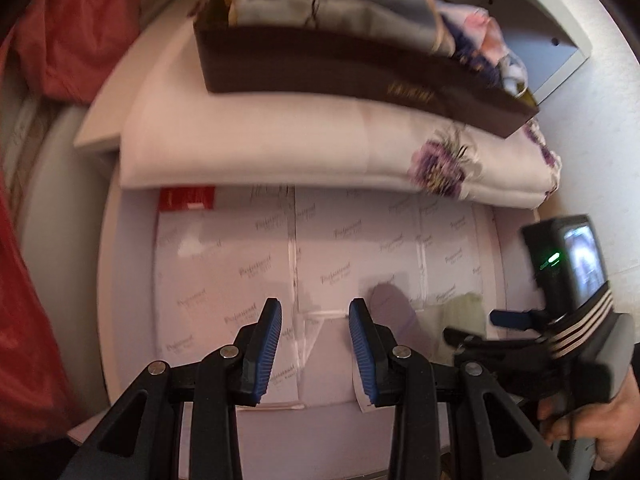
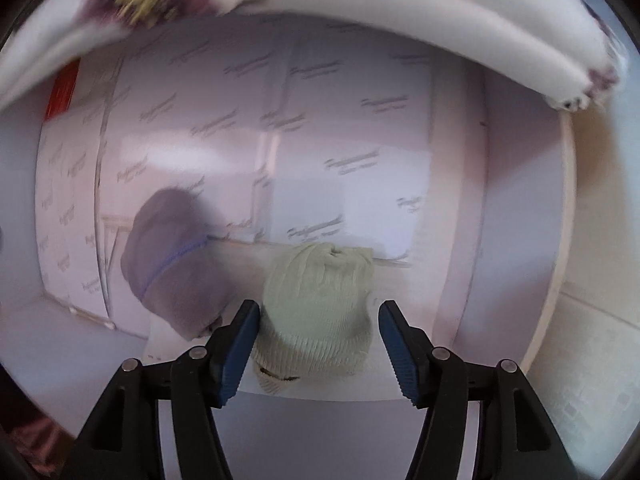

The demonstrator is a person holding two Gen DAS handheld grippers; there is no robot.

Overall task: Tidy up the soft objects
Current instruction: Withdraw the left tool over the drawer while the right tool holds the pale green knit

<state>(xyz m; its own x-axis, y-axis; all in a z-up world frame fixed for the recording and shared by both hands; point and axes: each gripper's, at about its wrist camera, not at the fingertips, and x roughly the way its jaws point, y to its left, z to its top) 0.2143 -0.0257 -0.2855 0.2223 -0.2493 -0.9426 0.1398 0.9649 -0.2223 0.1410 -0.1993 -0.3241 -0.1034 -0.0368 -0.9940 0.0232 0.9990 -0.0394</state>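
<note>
A pale green knit hat [image 2: 320,304] lies on a white shelf floor [image 2: 80,364], with a grey-purple hat [image 2: 176,264] to its left. My right gripper [image 2: 318,346] is open, its fingers on either side of the green hat's brim, not closed on it. My left gripper [image 1: 315,354] is open and empty, over the same shelf. In the left wrist view the purple hat [image 1: 390,300], the green hat [image 1: 460,312] and the right gripper [image 1: 480,330] sit at the right.
A folded white floral quilt [image 1: 280,152] lies on the shelf above, bearing a dark brown box [image 1: 320,64] stuffed with cloths. Printed white paper [image 1: 340,248] lines the back wall. Red fabric [image 1: 60,32] hangs at the left.
</note>
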